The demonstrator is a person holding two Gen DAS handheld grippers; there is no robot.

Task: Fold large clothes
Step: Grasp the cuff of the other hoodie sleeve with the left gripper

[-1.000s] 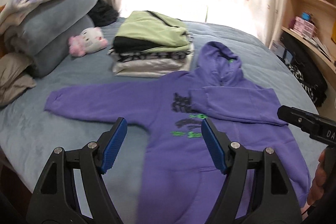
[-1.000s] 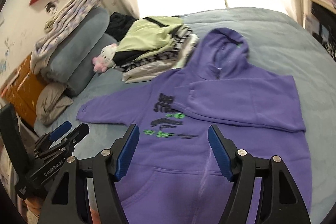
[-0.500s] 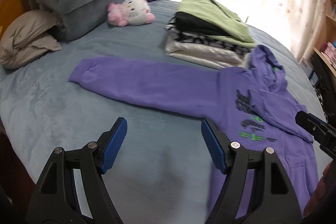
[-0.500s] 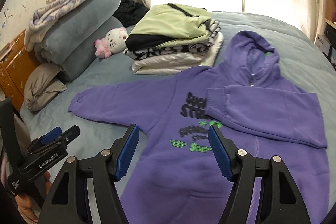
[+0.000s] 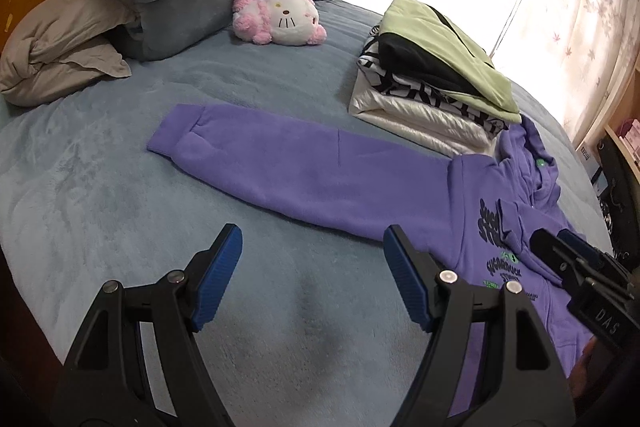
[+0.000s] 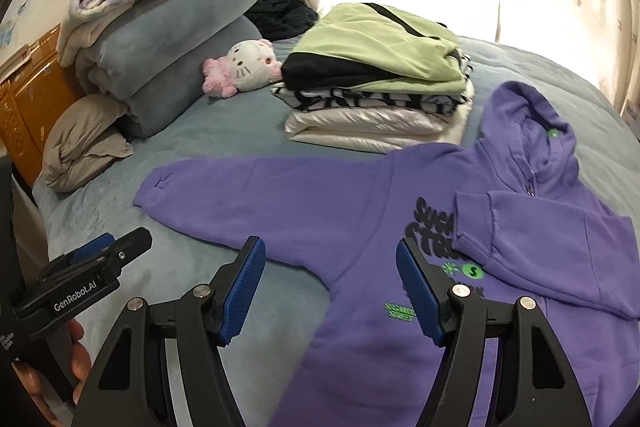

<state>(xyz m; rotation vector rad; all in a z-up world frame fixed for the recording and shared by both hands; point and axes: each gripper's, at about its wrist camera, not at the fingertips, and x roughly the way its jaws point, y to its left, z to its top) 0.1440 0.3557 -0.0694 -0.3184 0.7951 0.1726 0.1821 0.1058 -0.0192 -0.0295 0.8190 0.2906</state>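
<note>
Left wrist view is showing the left tool (image 5: 312, 259) hanging with jaws apart over the bed (image 5: 100, 195) just short of the purple hoodie's (image 5: 304, 175) outstretched sleeve, while right wrist view is showing the right tool (image 6: 330, 271) gaping empty above the hoodie's chest, one sleeve lying folded across it.

Both black plastic grippers, left (image 5: 312, 259) and right (image 6: 330, 267), carry ribbed blue pads (image 6: 244, 287), silver screws, white lettering, perhaps "GenRobot.AI".

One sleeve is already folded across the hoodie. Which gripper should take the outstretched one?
Left. The left gripper, jaws open, faces the outstretched sleeve and its cuff. The right gripper hovers over the hoodie body.
</note>
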